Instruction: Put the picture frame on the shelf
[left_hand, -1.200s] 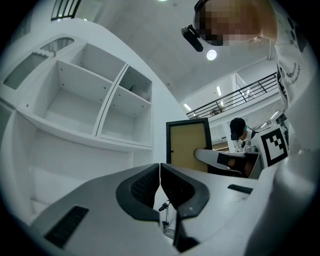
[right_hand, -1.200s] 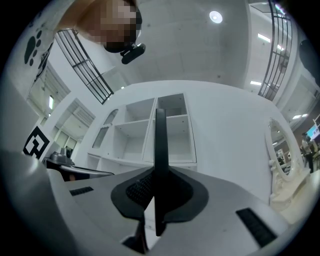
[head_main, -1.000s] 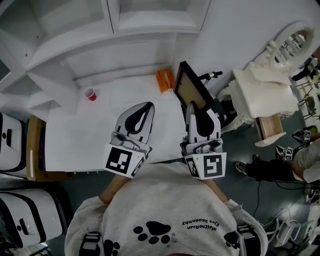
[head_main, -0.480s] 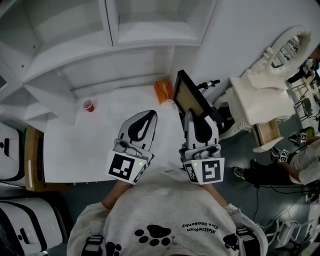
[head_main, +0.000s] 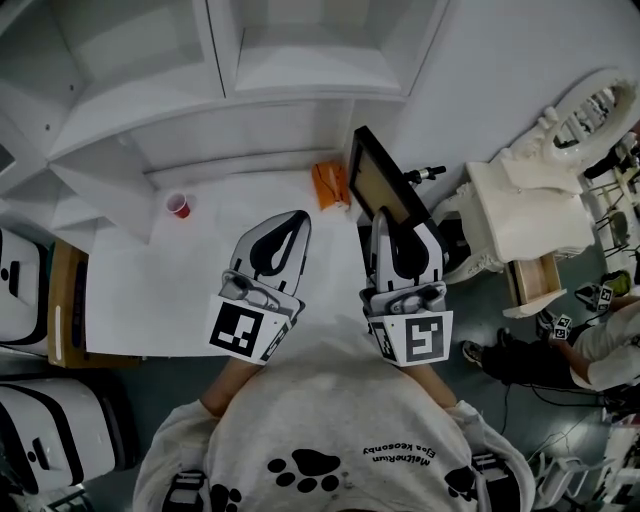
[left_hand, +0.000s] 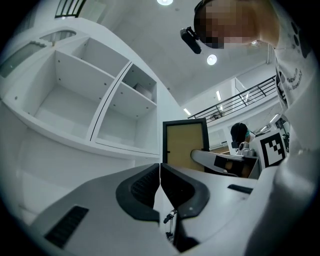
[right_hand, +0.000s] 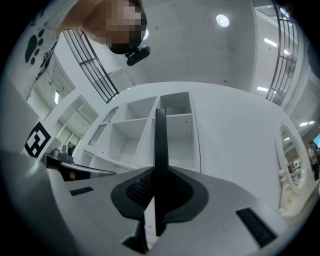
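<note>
Your shelf (head_main: 300, 60) stands ahead with open compartments facing you, ready to take the frame (head_main: 385, 190). The frame is upright just short of the shelf's right side. Your right gripper (head_main: 397, 228) pinches its lower edge, probably so it goes in standing. Your left gripper (head_main: 290, 225), below the shelf's middle, has its jaws together on nothing, spare.

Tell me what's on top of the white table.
A red cup and an orange object sit on the table. The left gripper, the right gripper and its picture frame hide parts of the surface.
</note>
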